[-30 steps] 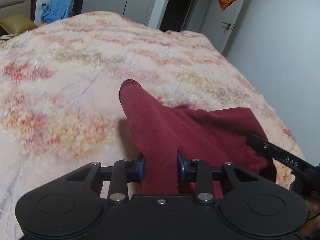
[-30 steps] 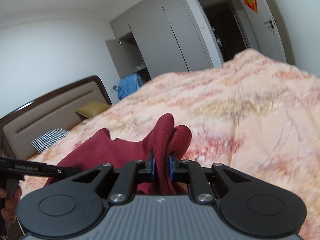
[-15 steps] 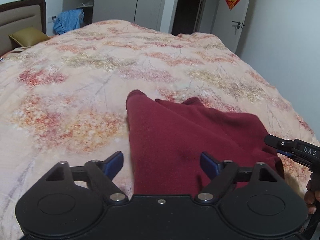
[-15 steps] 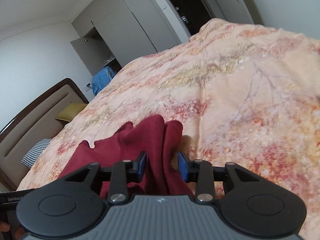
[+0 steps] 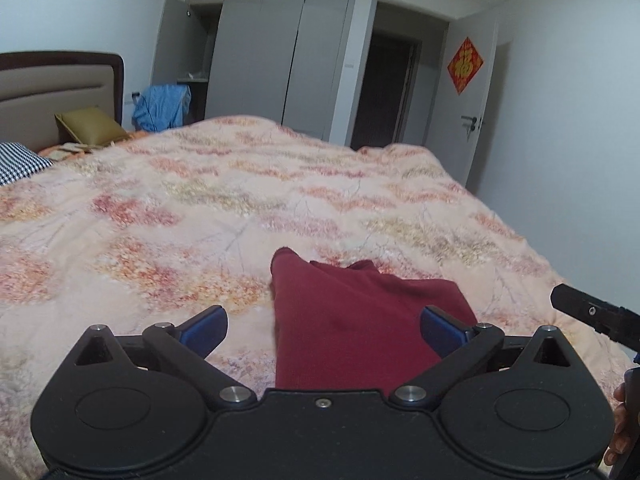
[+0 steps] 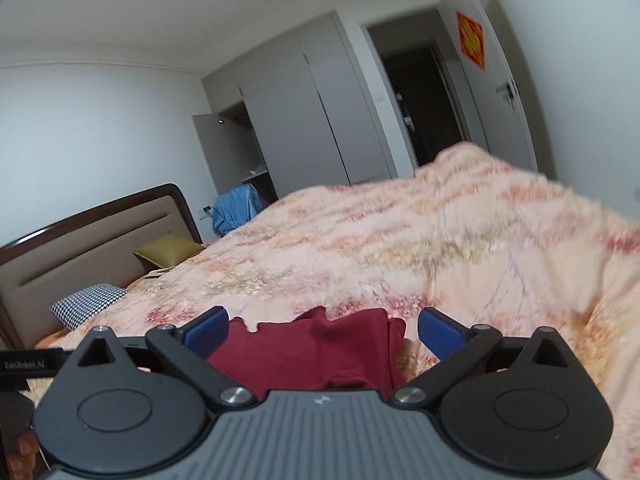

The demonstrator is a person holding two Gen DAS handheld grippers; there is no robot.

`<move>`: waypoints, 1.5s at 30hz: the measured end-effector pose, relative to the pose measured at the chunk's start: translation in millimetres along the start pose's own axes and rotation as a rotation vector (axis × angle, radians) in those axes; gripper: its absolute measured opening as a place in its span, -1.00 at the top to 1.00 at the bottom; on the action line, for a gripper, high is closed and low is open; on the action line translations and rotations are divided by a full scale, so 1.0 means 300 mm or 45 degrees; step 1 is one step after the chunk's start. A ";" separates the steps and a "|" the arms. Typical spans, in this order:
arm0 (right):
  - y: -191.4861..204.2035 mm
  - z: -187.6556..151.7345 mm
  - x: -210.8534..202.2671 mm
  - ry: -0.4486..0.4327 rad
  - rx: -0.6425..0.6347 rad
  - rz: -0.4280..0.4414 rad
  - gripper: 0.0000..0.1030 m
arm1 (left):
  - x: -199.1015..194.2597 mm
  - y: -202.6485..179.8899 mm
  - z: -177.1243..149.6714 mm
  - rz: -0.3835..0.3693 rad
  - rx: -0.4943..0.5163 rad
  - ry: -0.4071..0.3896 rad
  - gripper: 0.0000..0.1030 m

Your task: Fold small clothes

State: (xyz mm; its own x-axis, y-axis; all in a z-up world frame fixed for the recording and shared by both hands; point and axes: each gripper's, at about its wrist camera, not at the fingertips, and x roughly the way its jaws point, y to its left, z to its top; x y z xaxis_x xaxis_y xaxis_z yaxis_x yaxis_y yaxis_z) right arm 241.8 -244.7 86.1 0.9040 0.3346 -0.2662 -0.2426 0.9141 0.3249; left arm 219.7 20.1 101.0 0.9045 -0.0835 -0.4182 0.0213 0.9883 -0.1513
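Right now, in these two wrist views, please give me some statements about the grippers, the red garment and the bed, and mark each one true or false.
1. The left gripper is open. True.
2. The right gripper is shut on the dark red garment. False: its jaws are spread wide and the garment lies free between them.
3. The garment lies on the floral quilt. True.
4. A blue garment lies on the quilt beside the red one. False: it hangs past the far side of the bed, near the wardrobe.
5. A houndstooth pillow lies near the headboard. True.
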 end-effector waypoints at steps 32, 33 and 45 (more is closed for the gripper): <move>0.324 -0.374 -0.673 -0.325 -0.261 -0.219 -1.00 | -0.502 0.059 -0.436 0.015 0.017 -0.163 -0.99; 0.327 -0.388 -0.672 -0.322 -0.264 -0.227 -1.00 | -0.500 0.065 -0.455 0.024 0.005 -0.159 -0.99; 0.292 -0.484 -0.659 -0.250 -0.261 -0.300 -1.00 | -0.485 0.096 -0.516 0.043 -0.041 -0.103 -0.99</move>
State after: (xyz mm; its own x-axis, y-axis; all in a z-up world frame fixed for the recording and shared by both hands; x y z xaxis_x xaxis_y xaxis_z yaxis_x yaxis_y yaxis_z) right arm -9.2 -197.3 35.5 0.9890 0.0768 -0.1263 -0.0668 0.9944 0.0818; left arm 22.6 41.0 18.8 0.9361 -0.0386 -0.3497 -0.0221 0.9856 -0.1679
